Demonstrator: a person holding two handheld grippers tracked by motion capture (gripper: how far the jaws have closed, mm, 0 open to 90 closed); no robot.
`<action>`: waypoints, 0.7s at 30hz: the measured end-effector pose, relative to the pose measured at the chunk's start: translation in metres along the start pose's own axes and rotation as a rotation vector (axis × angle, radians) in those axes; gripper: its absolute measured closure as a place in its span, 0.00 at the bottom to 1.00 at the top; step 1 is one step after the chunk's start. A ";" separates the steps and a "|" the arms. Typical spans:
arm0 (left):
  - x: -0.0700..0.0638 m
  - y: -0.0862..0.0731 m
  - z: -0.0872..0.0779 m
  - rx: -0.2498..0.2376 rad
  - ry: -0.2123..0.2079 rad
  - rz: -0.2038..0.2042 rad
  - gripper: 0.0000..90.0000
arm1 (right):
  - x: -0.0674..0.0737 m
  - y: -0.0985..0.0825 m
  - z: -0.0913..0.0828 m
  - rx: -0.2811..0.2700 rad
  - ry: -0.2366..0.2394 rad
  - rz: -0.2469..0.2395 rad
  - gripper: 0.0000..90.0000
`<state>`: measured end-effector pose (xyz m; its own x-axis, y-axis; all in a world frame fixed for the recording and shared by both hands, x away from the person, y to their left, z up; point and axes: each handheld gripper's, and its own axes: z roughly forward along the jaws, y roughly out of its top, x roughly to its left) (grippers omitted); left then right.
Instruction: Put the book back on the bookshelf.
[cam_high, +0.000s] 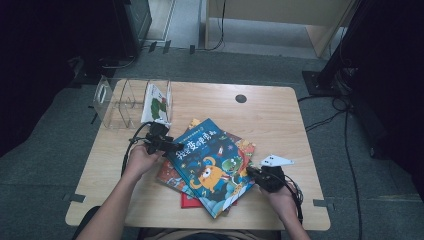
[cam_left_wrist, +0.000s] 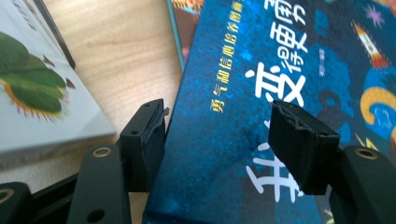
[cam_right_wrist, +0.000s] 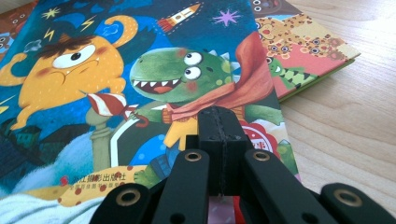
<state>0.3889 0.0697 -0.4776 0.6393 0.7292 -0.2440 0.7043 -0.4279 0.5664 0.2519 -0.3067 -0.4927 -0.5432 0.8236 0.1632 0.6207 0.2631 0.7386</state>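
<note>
The wooden table (cam_high: 280, 115) takes up the middle of the high view, with a clear plastic rack (cam_high: 120, 102) at its upper left holding one upright book with a green picture (cam_high: 156, 104). Below centre lies a stack of picture books (cam_high: 240, 145), and the blue book (cam_high: 210, 165) sits on top, turned at an angle.

The high view shows both forearms coming in from the bottom edge, the left hand (cam_high: 140, 161) at the blue book's upper left corner and the right hand (cam_high: 280, 192) at its lower right edge.

The left gripper view adds detail: the left gripper (cam_left_wrist: 217, 140) has its jaws spread apart, one on each side of the book's spine edge, the pads not pressing on it. The right gripper view shows the right gripper (cam_right_wrist: 223, 140) with its jaws clenched together, low over the cover beside the green dinosaur (cam_right_wrist: 187, 79).
</note>
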 end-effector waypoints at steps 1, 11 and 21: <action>0.000 0.000 0.000 0.000 0.000 0.000 0.41 | 0.000 0.000 0.000 -0.002 0.000 -0.001 1.00; -0.002 -0.013 -0.008 -0.001 -0.035 -0.028 0.42 | -0.006 0.001 0.000 -0.002 0.010 0.008 1.00; -0.005 -0.022 -0.019 -0.012 -0.067 -0.034 0.42 | -0.005 0.000 -0.002 -0.004 0.003 0.015 1.00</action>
<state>0.3641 0.0856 -0.4743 0.6341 0.7061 -0.3151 0.7228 -0.3967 0.5658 0.2536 -0.3119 -0.4922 -0.5353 0.8261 0.1761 0.6268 0.2487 0.7384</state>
